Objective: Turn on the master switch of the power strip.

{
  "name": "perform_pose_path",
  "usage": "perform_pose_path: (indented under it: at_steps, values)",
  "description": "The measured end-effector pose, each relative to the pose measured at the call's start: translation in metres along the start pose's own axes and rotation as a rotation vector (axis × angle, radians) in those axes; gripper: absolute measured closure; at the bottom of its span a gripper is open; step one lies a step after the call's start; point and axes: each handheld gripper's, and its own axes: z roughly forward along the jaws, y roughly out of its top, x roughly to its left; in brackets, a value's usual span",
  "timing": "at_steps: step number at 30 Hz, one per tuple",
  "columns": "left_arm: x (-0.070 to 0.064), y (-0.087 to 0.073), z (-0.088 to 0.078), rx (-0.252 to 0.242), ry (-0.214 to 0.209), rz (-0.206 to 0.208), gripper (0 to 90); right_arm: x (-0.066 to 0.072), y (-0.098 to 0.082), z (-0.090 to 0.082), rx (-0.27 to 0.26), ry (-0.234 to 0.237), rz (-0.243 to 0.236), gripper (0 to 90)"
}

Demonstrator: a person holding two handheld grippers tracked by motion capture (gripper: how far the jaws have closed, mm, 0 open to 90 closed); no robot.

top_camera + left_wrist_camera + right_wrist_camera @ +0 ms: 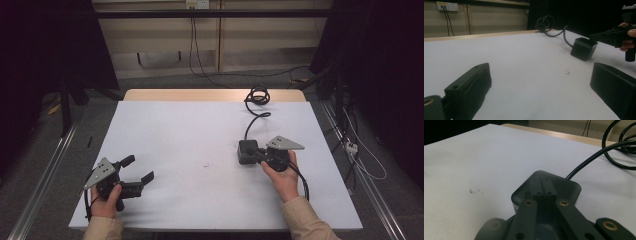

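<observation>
A black box (245, 151) with a thick black cable (251, 121) lies right of centre on the white table (190, 130). My right gripper (257, 154) is shut, its two jaws pressed together with nothing between them, and their tips rest over the top of the box (569, 190). In the right gripper view the closed tips (543, 182) lie on the box's lid. My left gripper (140, 167) stands open near the front left corner, jaws wide apart and empty. From the left gripper view (541, 71) the box (583, 48) and the right gripper (596, 37) sit far right.
The cable runs back to a coil (258, 94) at the table's far edge. A small dark speck (206, 165) marks the middle of the table. Metal rails (45, 165) and loose wires (365, 160) lie on the floor at both sides.
</observation>
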Motion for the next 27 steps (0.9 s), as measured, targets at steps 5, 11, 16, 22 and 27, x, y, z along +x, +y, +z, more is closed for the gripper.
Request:
perform_pose_path:
  at_steps: [5, 11, 16, 22, 27]
  values:
    - [0.0003, 0.0004, 0.0, 0.0, 0.0, 0.003, 3.0, -0.0001, 0.0001, 0.0, 0.0, 0.001, -0.001, 90.0]
    - [0.0009, 0.0006, -0.0003, 0.002, 0.001, 0.005, 3.0, 0.0007, 0.0003, 0.0002, -0.001, -0.005, -0.014, 90.0]
    - [0.0011, 0.0004, 0.0001, 0.001, 0.0, 0.004, 3.0, 0.0003, 0.0005, -0.0001, -0.009, -0.003, -0.009, 90.0]
    - [0.0013, 0.0003, 0.0, 0.002, -0.001, 0.004, 3.0, -0.0016, 0.0004, 0.0, -0.015, -0.005, 0.007, 90.0]
    - [0.0015, 0.0005, -0.0003, 0.0, 0.001, 0.002, 3.0, -0.0026, 0.0006, -0.0012, -0.023, -0.002, 0.021, 89.1]
